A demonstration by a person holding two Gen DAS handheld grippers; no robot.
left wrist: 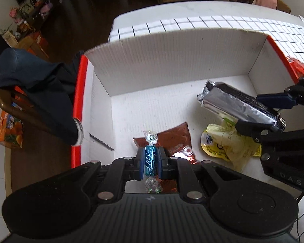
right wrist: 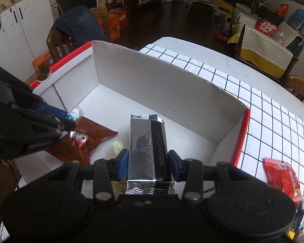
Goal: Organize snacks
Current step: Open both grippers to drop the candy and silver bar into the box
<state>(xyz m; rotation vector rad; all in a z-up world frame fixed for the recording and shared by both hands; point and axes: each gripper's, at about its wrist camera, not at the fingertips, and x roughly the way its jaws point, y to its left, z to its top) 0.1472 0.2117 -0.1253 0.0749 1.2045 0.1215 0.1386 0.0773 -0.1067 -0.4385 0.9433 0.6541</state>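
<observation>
Left gripper [left wrist: 151, 161] is clamped across the middle of a blue candy [left wrist: 150, 160] – light, hard, slippery; right gripper [right wrist: 148, 163] pinches a silver bar [right wrist: 147, 147] by its long edges – stiff, crushable foil, both over the box [right wrist: 164, 81]

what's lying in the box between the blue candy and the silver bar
A red-brown snack packet lies on the box floor between the blue candy and the silver bar, with a yellow wrapper just beyond it, under the bar. The left wrist view shows this best.
</observation>
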